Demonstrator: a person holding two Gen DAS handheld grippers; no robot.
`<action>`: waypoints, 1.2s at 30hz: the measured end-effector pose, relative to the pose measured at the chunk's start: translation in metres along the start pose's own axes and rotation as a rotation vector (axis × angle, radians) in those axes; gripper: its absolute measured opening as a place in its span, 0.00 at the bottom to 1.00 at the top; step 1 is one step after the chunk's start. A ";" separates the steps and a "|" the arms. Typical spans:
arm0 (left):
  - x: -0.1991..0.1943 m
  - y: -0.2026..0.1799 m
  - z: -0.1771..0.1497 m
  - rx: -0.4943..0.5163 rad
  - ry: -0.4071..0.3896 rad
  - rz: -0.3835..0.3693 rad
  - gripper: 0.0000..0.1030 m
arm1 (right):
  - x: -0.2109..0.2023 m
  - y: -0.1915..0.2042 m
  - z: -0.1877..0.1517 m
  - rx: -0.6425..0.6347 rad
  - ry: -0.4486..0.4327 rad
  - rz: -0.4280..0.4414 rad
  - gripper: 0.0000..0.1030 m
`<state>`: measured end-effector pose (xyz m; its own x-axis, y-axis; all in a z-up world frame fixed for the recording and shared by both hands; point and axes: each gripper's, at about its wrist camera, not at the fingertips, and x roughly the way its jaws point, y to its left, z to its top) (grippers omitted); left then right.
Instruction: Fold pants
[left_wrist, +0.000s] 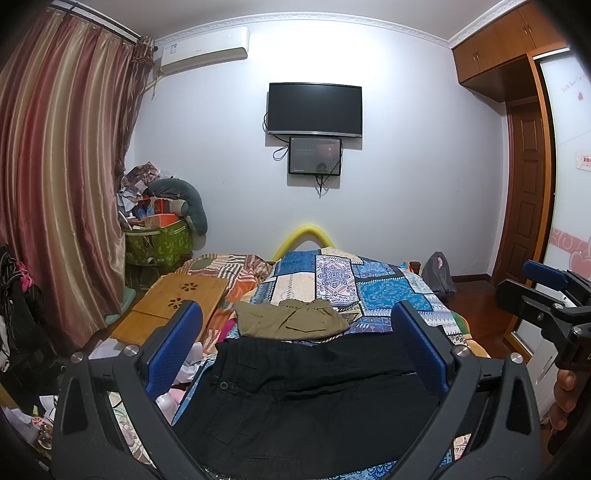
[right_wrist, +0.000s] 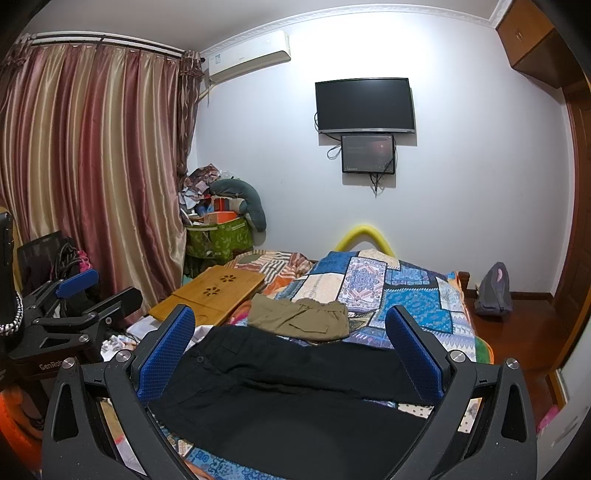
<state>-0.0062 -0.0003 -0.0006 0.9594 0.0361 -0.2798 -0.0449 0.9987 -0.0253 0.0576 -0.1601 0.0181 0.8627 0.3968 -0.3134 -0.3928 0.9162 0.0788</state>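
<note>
The black pants (left_wrist: 306, 398) are spread on the bed (left_wrist: 373, 291), seemingly not yet folded. Both the left claw (left_wrist: 295, 350) and the right claw (right_wrist: 291, 350) are held wide above them, nothing gripped. Beyond, khaki pants (left_wrist: 288, 319) are seen already folded.

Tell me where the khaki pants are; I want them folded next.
In both views the khaki pants lie mid-bed on the patchwork quilt, just beyond the black pants, right of the bamboo tray.
</note>
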 end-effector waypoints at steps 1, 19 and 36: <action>0.000 0.000 0.000 0.000 0.000 0.000 1.00 | 0.000 -0.001 0.000 -0.001 0.000 0.000 1.00; 0.000 0.000 0.000 0.000 0.002 -0.001 1.00 | 0.002 -0.007 -0.001 -0.003 0.003 -0.002 1.00; 0.024 0.002 -0.001 -0.005 0.057 0.002 1.00 | 0.019 -0.026 -0.008 0.008 0.044 -0.028 1.00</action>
<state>0.0166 0.0028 -0.0084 0.9420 0.0358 -0.3337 -0.0484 0.9984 -0.0295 0.0814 -0.1767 0.0026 0.8583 0.3684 -0.3572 -0.3660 0.9274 0.0771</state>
